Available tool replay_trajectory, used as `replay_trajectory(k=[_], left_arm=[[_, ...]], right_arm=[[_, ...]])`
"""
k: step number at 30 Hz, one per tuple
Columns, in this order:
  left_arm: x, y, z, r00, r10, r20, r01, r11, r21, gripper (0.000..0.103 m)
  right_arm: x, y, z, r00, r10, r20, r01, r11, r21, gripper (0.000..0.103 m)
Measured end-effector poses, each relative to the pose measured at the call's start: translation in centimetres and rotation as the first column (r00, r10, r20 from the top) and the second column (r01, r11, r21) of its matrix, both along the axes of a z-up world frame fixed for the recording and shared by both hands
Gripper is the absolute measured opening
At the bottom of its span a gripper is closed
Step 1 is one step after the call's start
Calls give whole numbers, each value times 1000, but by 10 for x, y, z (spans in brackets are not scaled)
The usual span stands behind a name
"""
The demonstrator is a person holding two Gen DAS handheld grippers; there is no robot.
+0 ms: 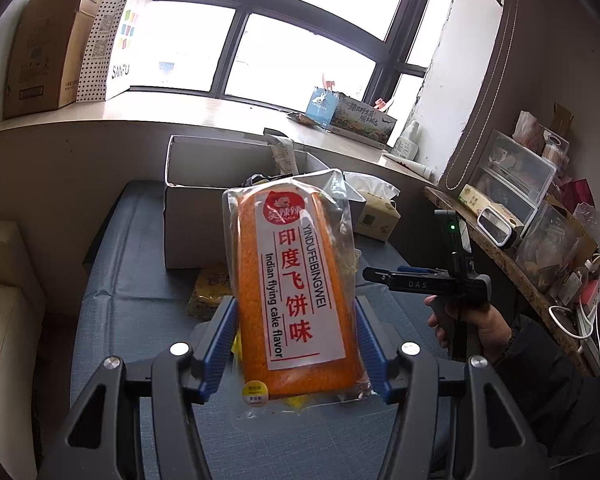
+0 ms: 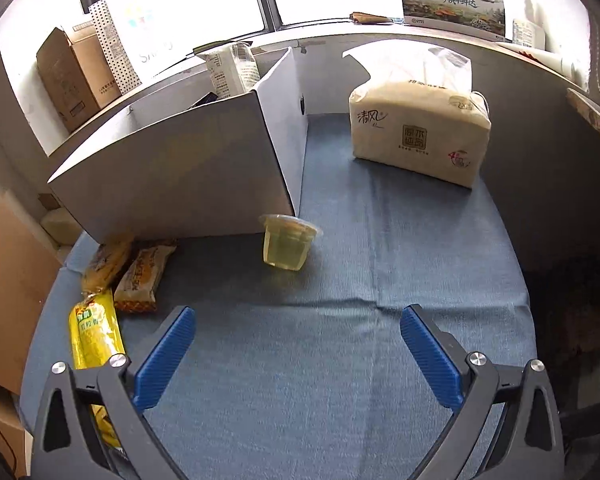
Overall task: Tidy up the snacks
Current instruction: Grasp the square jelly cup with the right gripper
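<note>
While left tongs point(image 1: 296, 344) pinch cake pack point(image 1: 296, 280) low — slick film may slip before box point(image 1: 204, 216) ahead; right tongs point(image 2: 298, 354) spread, idle.

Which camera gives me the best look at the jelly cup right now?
The right wrist view: the jelly cup sits unobstructed on the blue cloth by the corner of the white box. In the left wrist view the held orange snack pack hides it.

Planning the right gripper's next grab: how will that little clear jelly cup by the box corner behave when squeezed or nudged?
The jelly cup looks like thin clear plastic, so the open right gripper could probably dent it. Its smooth walls taper toward the base, so it may slip between the pads. It stands upright on soft blue cloth, squat and wide-rimmed, so a nudge would likelier slide than tip it.
</note>
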State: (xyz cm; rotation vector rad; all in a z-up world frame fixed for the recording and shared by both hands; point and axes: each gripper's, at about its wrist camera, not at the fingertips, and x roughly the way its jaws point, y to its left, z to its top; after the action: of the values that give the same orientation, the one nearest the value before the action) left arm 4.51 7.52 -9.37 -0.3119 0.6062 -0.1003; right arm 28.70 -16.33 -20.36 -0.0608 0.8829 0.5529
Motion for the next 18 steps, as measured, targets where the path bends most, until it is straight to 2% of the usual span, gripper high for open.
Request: replay_trajectory(k=[5, 10, 11, 12, 13, 16, 18], left_arm=[[2, 2, -1, 1000, -2, 0, 2, 1000, -7, 62], [1, 3, -2, 1000, -3, -1, 3, 1000, -7, 62], [2, 3, -3, 1000, -1, -3, 1, 1000, -7, 62], [2, 3, -3, 1000, 0, -4, 0, 1000, -10, 62], [2, 4, -4, 1000, -1, -5, 1, 1000, -13, 62], [2, 3, -3, 1000, 1, -2, -1, 1000, -7, 62], [2, 5, -3, 1000, 1, -2, -1, 1000, -13, 62]], right_arm=[[20, 27, -3, 999, -3, 39, 5, 999, -52, 103], [41, 36, -16, 999, -36, -3, 35, 995, -89, 103], [42, 36, -20, 1000, -22, -14, 21, 996, -91, 94], [43, 38, -24, 1000, -22, -21, 20, 993, -118, 78], [42, 37, -26, 1000, -20, -20, 17, 991, -129, 51], [34, 29, -22, 999, 12, -33, -13, 999, -52, 50], [24, 26, -14, 1000, 25, -9, -25, 999, -36, 50]])
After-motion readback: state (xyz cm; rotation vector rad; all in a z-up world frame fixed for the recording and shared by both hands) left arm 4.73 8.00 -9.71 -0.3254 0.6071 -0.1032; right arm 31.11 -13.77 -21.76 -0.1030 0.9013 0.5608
